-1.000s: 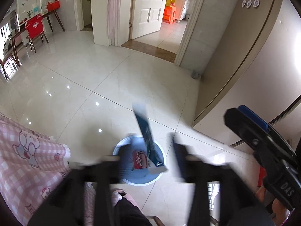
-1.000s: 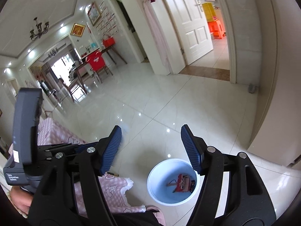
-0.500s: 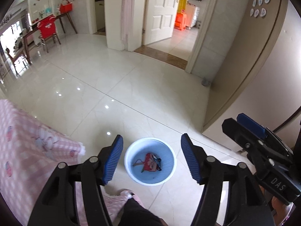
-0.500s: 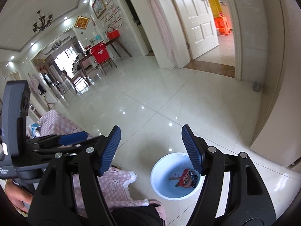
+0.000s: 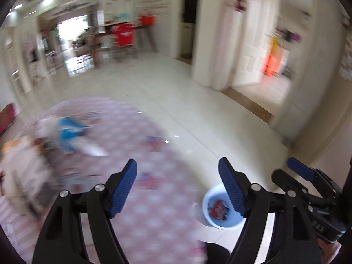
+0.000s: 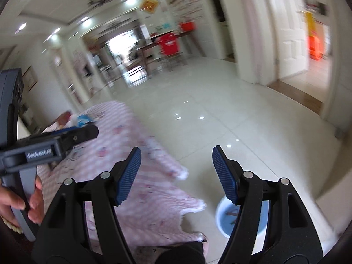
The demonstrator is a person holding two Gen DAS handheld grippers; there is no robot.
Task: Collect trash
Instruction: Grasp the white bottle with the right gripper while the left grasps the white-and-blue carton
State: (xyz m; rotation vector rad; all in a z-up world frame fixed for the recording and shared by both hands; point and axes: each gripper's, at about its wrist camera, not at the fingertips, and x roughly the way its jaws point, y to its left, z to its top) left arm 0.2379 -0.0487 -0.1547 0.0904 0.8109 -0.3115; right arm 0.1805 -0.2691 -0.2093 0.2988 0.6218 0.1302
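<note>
A light blue trash bin (image 5: 220,214) stands on the floor at the lower right of the left wrist view, with red wrappers (image 5: 218,206) inside. It also shows in the right wrist view (image 6: 228,217), partly behind a finger. My left gripper (image 5: 177,186) is open and empty above the pink tablecloth (image 5: 140,198). My right gripper (image 6: 176,175) is open and empty over the cloth's edge (image 6: 154,189). A blurred blue and white item (image 5: 70,134) lies on the table at the left. The other gripper shows at each view's side.
The pink checked table fills the lower left in both views, with blurred items at its far left (image 5: 19,160). A glossy tiled floor (image 5: 198,101) stretches beyond. A beige wall (image 5: 325,136) and open doorway (image 5: 270,66) are at the right. A dining table with a red chair (image 6: 169,44) stands far back.
Both grippers have swung left and up from over the bin toward the table; the bin has slid to the lower right. A dark blue piece dropped into the bin a second ago. Views are motion-blurred.
</note>
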